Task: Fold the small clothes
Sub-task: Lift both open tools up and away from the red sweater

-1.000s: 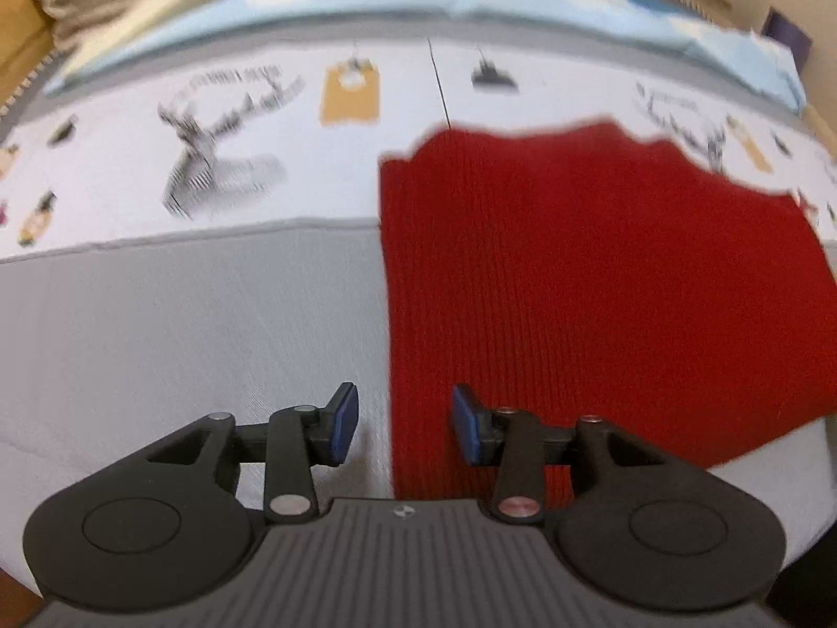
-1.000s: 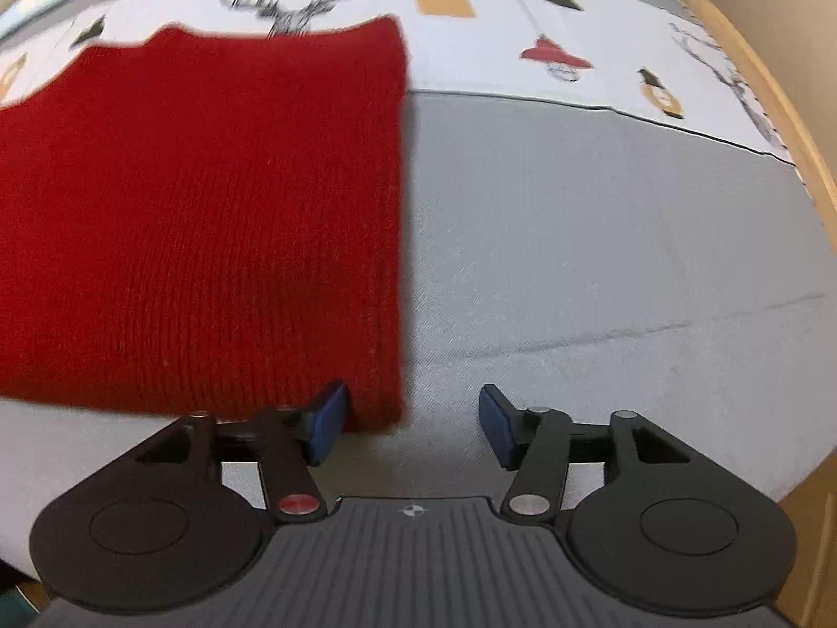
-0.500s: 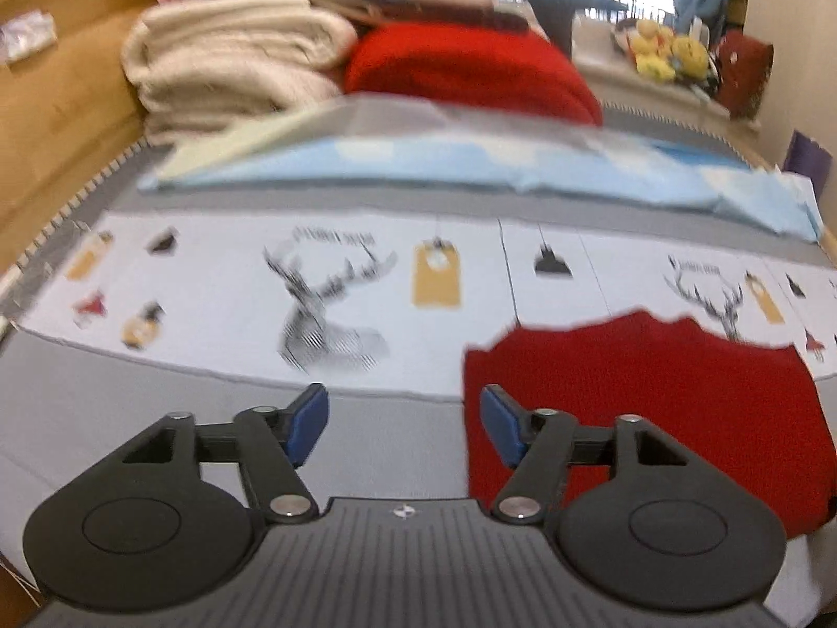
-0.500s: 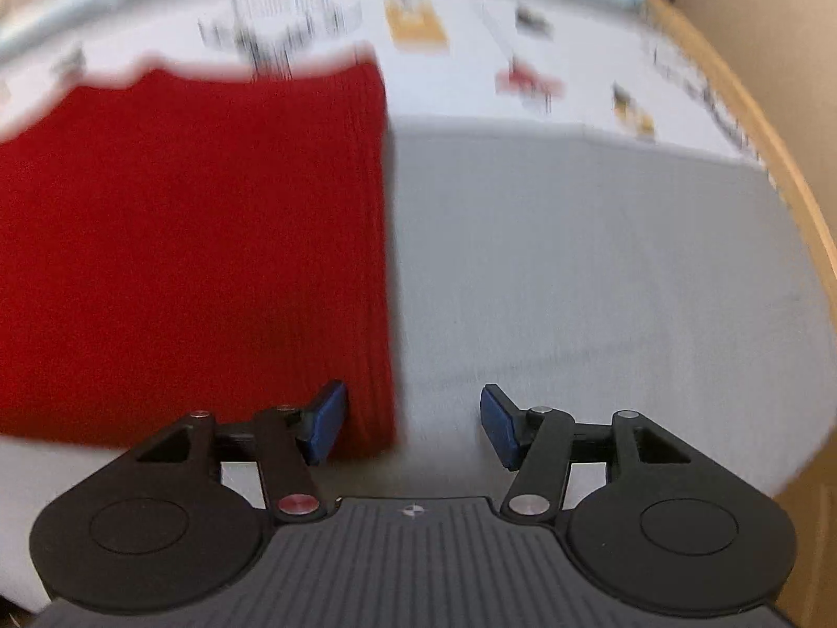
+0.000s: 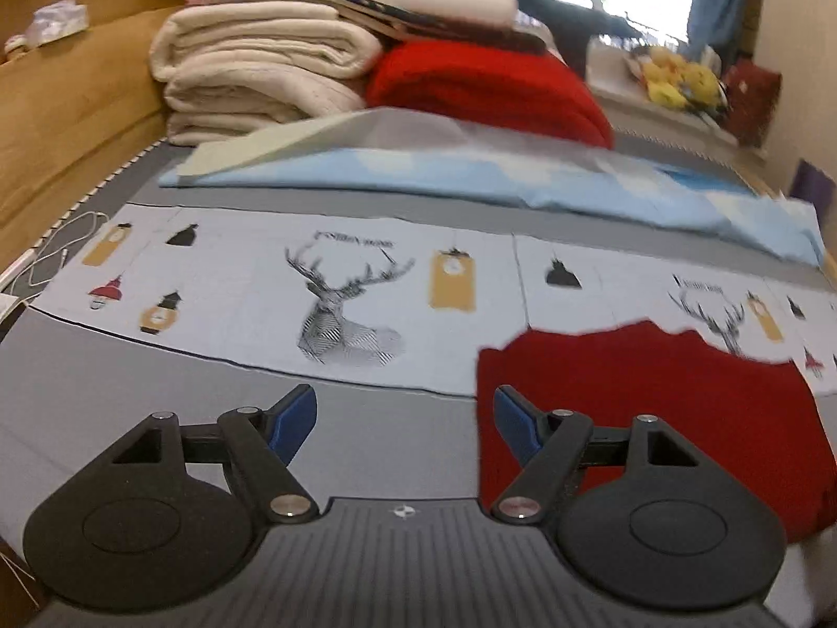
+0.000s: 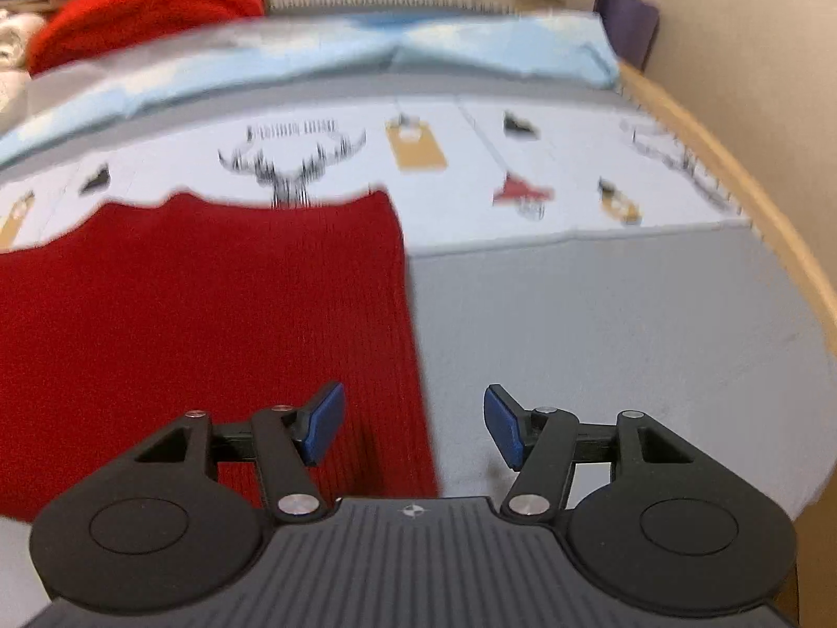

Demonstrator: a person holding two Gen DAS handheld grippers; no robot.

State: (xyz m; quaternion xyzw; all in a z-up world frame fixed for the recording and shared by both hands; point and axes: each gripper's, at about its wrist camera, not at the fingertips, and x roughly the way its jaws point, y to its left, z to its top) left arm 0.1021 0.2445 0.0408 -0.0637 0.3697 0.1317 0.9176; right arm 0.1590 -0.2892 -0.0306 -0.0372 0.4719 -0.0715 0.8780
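Left wrist view shows the red knitted garment (image 5: pixel 643 418) lying flat and folded into a rough rectangle on the grey bed cover (image 5: pixel 131 392), its ribbed knit running lengthwise, its far edge wavy and overlapping the pale printed cloth (image 5: pixel 251 288). That cloth carries stag heads, lanterns and tags; a line of writing arches over the stag's antlers but is too blurred to read. The left gripper (image 5: pixel 405 421) has just been opening its jaws, which stand spread with nothing between them, the garment's left edge beneath the right one. In the right wrist view the right gripper (image 6: pixel 413 426) has also been opening its jaws; they are spread over the garment's (image 6: pixel 209 324) right edge, gripping nothing.
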